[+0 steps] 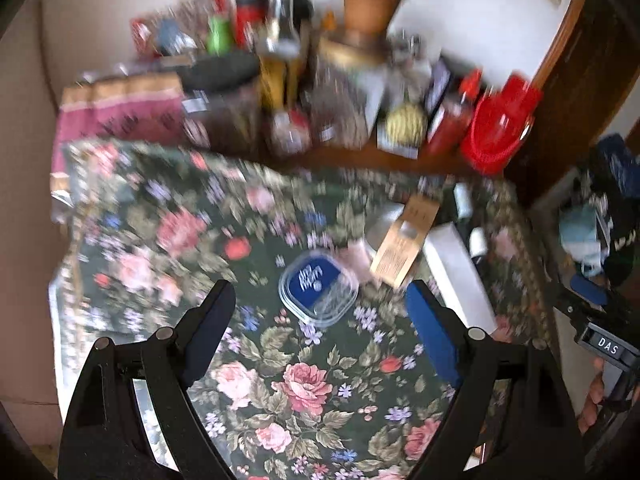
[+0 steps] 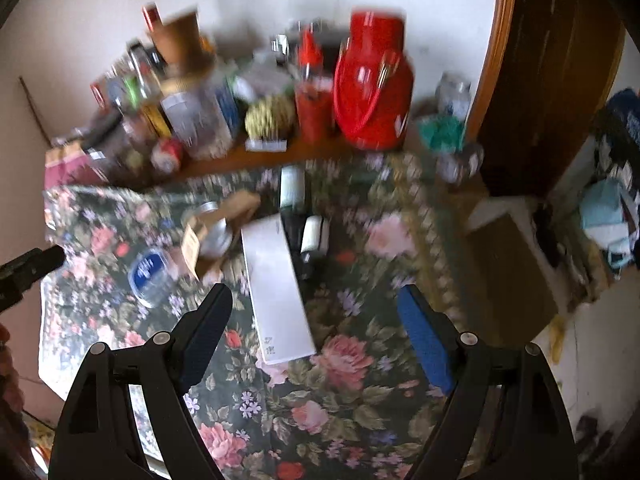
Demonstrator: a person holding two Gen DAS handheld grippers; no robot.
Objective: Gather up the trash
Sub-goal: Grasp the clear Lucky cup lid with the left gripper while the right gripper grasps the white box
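Both grippers hang above the floral tablecloth (image 1: pixel 168 216) with nothing collected in them: this looks like the approach, picking a first piece of trash. The left gripper (image 1: pixel 320 320) has its fingers spread wide and empty, and right ahead of it, just beyond the fingertips and roughly centred in the gap, lies a clear plastic container with a blue label (image 1: pixel 318 294), flat on the cloth. That seems the likeliest target (everything is motion-blurred, so details are soft). Just past it to the right lie a brown cardboard package (image 1: pixel 404 240) and a long white box (image 1: pixel 456 276).

The right gripper (image 2: pixel 316 320) is spread wide and empty too, the near end of the white box (image 2: pixel 280 284) lying between its fingers, dark bottles (image 2: pixel 298 220) beside the box further off.

Next move, I'd judge: lower the left gripper so the fingers straddle the container's rim, then close, gently, since thin plastic may flex or skid on cloth.
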